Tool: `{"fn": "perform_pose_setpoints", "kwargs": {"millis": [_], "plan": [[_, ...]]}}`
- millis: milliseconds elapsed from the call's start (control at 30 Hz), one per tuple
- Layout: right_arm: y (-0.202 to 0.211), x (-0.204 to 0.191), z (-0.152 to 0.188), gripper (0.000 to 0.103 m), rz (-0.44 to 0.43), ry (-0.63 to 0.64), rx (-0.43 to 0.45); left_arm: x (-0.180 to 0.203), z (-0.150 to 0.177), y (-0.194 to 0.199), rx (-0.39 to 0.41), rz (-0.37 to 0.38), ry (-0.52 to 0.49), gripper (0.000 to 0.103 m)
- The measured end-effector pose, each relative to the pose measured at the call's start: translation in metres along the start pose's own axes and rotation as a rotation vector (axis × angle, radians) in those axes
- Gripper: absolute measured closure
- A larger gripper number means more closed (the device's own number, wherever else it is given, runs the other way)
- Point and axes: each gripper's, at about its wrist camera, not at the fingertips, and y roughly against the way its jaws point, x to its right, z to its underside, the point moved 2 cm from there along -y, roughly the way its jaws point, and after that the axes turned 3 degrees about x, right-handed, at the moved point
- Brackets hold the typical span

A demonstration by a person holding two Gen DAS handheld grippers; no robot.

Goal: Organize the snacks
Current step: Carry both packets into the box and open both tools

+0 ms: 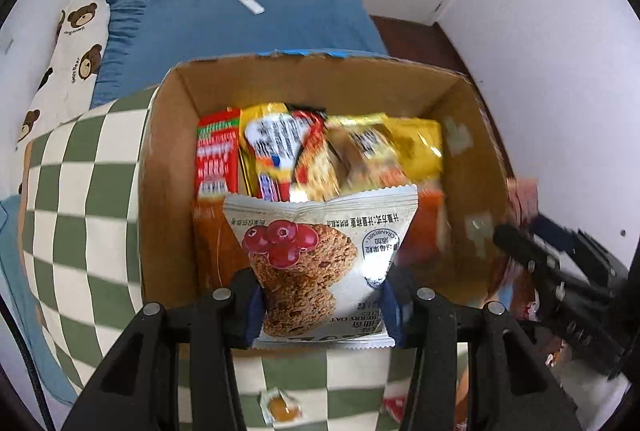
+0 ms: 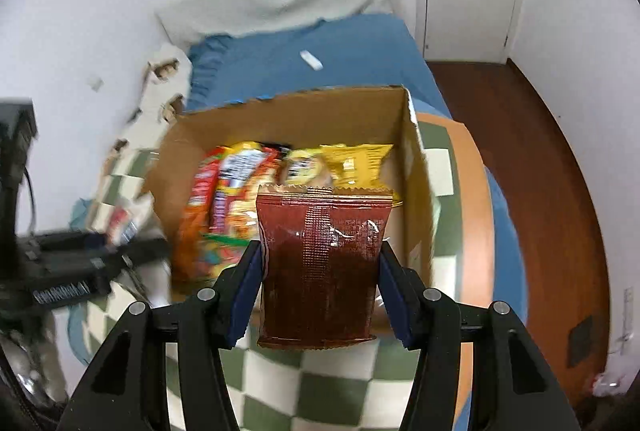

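Checkered blanket (image 1: 80, 191) on blue bed (image 1: 248, 19), left tool (image 1: 320, 311) gripping cookie packet (image 1: 316, 263), right tool (image 2: 320, 295) gripping brown packet (image 2: 320, 271).

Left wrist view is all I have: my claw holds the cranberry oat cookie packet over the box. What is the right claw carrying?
Observer: The right claw is shut on a dark red-brown packet, held upright in front of the cardboard box.
Operator: Is that packet already inside the box?
Observer: Cannot tell for sure; in the right wrist view it hangs at the near wall, above the checkered cloth.
Operator: Any room on the right side of the box?
Observer: Yes, bare cardboard shows along the right inner wall, beside the yellow packets.
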Motion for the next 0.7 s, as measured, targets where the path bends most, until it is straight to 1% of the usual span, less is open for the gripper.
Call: {"fn": "perform_pose_setpoints", "kwargs": {"millis": [67,167,233,267,300,333,367,400,433,467,500,533,700], "plan": [[-0.019,0.008,-0.007,0.045,0.021,-0.005,-0.04,-0.005,-0.02,-0.019,-0.021,-0.03,-0.004,0.059],[-0.042,0.022,-0.017,0.045,0.048,-0.02,-0.081,-0.012,-0.039,-0.041,-0.052,-0.071,-0.014,0.059],[-0.052,0.025,-0.012,0.044,0.054,-0.04,-0.11,-0.019,-0.049,-0.058,-0.085,-0.088,-0.009,0.058],[-0.056,0.026,-0.012,0.04,0.056,-0.052,-0.122,-0.022,-0.052,-0.065,-0.103,-0.09,-0.005,0.058],[-0.063,0.026,-0.009,0.023,0.062,-0.071,-0.135,-0.025,-0.054,-0.072,-0.122,-0.087,0.002,0.057],[-0.064,0.027,-0.008,0.014,0.053,-0.083,-0.137,-0.03,-0.056,-0.08,-0.145,-0.08,0.023,0.053],[-0.067,0.026,-0.007,0.011,0.032,-0.094,-0.14,-0.032,-0.058,-0.085,-0.156,-0.08,0.03,0.051],[-0.069,0.025,-0.006,0.011,0.046,-0.097,-0.145,-0.034,-0.059,-0.088,-0.165,-0.081,0.031,0.043],[-0.071,0.024,-0.006,0.01,0.06,-0.093,-0.147,-0.035,-0.06,-0.092,-0.163,-0.083,0.025,0.033],[-0.069,0.022,-0.005,0.008,0.065,-0.089,-0.147,-0.035,-0.061,-0.093,-0.155,-0.091,0.017,0.028],[-0.072,0.021,-0.004,0.006,0.073,-0.087,-0.152,-0.035,-0.062,-0.094,-0.147,-0.097,0.01,0.021],[-0.073,0.019,-0.004,0.006,0.083,-0.081,-0.154,-0.035,-0.062,-0.095,-0.143,-0.097,0.006,0.016],[-0.078,0.012,-0.004,0.005,0.108,-0.058,-0.152,-0.033,-0.056,-0.09,-0.125,-0.104,0.0,0.011]]}}
